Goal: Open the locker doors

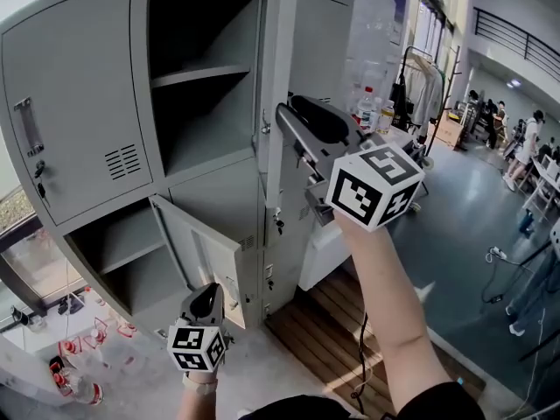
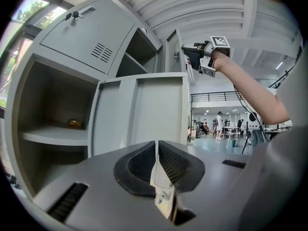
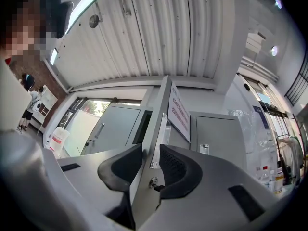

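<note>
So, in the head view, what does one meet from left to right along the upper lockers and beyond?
closed door → open compartment → opened door, seen edge-on → another grey cabinet → clothes rack → people at the far right

From behind, our head camera looks down over left gripper (image 1: 210, 296) and right gripper (image 1: 303, 121). Theirs peer closely along the jaws at lower door (image 2: 144, 109) and upper door (image 3: 154, 129). All share the lockers (image 1: 79, 103).

a big industrial hall used as a lab or workshop: grey steel lockers (image 1: 79, 103), ribbed metal roof (image 3: 159, 28), upper walkway railing (image 1: 516, 33), glossy floor (image 1: 464, 217), people (image 1: 529, 143) busy across the open space.
</note>
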Demonstrator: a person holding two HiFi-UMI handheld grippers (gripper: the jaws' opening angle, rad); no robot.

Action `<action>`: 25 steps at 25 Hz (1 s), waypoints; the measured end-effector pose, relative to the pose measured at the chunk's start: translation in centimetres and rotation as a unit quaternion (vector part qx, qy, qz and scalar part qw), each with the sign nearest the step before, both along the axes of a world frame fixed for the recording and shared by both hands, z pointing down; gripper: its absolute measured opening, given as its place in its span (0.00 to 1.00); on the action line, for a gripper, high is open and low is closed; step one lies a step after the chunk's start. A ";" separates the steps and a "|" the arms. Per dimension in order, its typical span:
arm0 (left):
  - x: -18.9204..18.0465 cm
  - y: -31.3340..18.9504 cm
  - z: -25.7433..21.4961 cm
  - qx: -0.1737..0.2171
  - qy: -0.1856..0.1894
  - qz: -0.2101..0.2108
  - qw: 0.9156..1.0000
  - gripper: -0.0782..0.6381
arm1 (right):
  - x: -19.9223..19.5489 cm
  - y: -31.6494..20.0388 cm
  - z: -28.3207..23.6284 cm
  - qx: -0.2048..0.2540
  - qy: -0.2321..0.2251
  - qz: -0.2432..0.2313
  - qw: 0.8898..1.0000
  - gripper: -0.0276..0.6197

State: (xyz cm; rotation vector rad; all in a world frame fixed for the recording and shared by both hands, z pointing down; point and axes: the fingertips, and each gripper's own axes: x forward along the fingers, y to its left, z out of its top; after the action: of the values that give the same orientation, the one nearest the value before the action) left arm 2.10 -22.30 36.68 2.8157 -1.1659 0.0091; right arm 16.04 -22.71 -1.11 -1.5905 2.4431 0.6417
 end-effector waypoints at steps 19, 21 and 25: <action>3.7 -0.3 -0.7 0.003 -0.018 -0.041 0.999 0.15 | 14.1 1.1 0.4 0.014 -0.076 0.053 0.996 0.16; 3.7 -0.4 -0.6 0.001 -0.017 -0.045 0.999 0.15 | 15.4 0.7 0.4 0.015 -0.082 0.063 0.995 0.16; 3.9 -0.7 -0.5 -0.002 -0.017 -0.055 0.998 0.15 | 17.7 0.1 0.4 0.017 -0.091 0.080 0.992 0.16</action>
State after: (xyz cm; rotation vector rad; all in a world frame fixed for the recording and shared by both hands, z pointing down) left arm 6.03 -23.02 36.19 2.7547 -1.3236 0.0506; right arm 33.76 -22.63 -0.74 -1.7611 2.1805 0.5309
